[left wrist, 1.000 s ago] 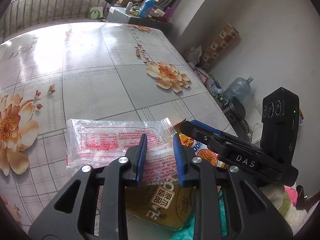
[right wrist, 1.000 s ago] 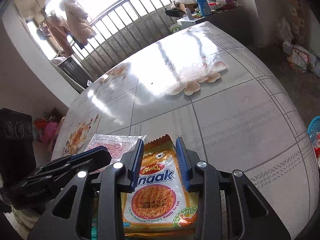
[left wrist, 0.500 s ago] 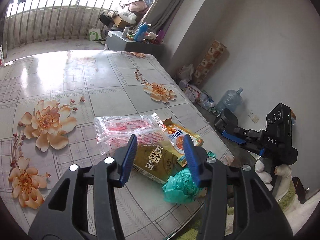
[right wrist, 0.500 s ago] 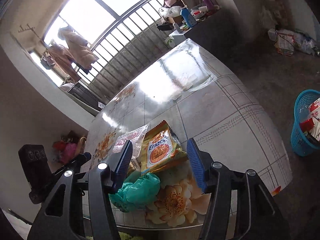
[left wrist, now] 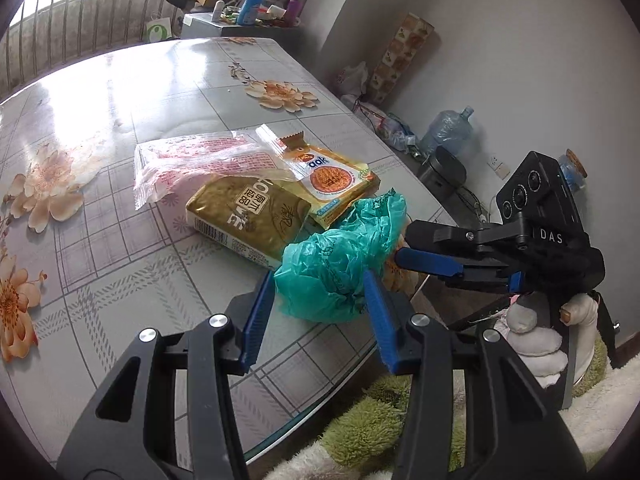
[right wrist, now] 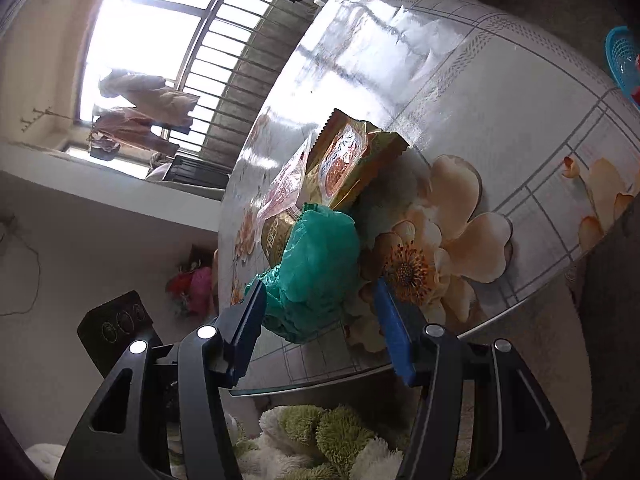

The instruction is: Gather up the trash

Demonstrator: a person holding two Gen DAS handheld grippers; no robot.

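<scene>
Four pieces of trash lie piled near the edge of the floral table (left wrist: 120, 280). They are a crumpled green plastic bag (left wrist: 340, 268), a golden pack (left wrist: 248, 212), an orange noodle snack packet (left wrist: 332, 180) and a clear wrapper with red print (left wrist: 196, 160). My left gripper (left wrist: 319, 274) is open and hangs short of the green bag. Its pads touch nothing. My right gripper (left wrist: 404, 244) comes in from the right, open and empty. In the right wrist view the right gripper (right wrist: 319, 284) frames the green bag (right wrist: 316, 272), with the snack packet (right wrist: 344, 160) behind.
The table edge (right wrist: 320, 384) runs just below both grippers, with a green shaggy rug (left wrist: 368, 432) on the floor beneath. A blue basket (right wrist: 624, 60) stands on the floor at far right. A water bottle (left wrist: 446, 132) and bags line the wall.
Both grippers have drawn back from the wrappers toward the table edge, and their jaws have widened. The right gripper has rolled. The trash pile has stayed where it was.
</scene>
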